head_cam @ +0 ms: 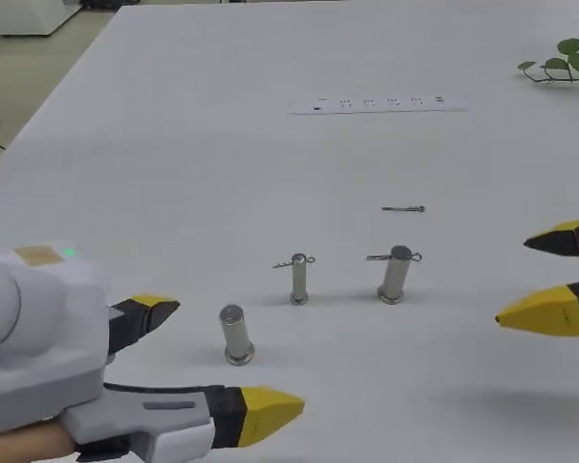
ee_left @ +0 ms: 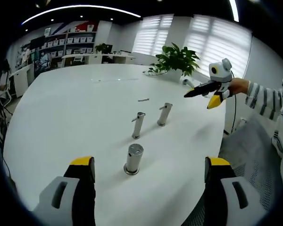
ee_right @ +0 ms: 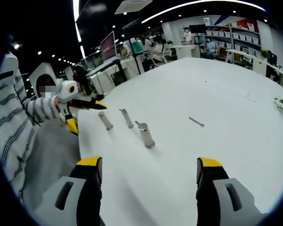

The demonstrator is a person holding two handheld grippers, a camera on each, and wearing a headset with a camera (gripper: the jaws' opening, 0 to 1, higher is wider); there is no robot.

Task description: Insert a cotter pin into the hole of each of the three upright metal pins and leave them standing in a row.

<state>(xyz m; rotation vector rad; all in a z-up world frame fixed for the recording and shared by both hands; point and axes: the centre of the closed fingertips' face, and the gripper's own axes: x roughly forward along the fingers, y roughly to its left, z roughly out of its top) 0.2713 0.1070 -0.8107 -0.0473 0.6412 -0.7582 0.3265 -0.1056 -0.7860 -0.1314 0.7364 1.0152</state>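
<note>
Three upright metal pins stand in a row on the white table (head_cam: pixel 174 145). The left pin (head_cam: pixel 235 335) has nothing through its hole. The middle pin (head_cam: pixel 299 280) and the right pin (head_cam: pixel 394 277) each carry a cotter pin near the top. A loose cotter pin (head_cam: pixel 403 208) lies flat behind them. My left gripper (head_cam: pixel 236 355) is open, its jaws either side of the left pin (ee_left: pixel 133 158) and not touching it. Off to the right of the row, my right gripper (head_cam: pixel 513 280) hangs open and holds nothing. From it, the nearest pin (ee_right: pixel 146 135) and the loose cotter pin (ee_right: pixel 196 122) lie ahead.
A white power strip (head_cam: pixel 381 103) lies at the back of the table. A green plant (head_cam: pixel 565 60) trails at the far right edge. Bare table surface stretches between the pins and the strip. Office desks and shelves stand beyond the table.
</note>
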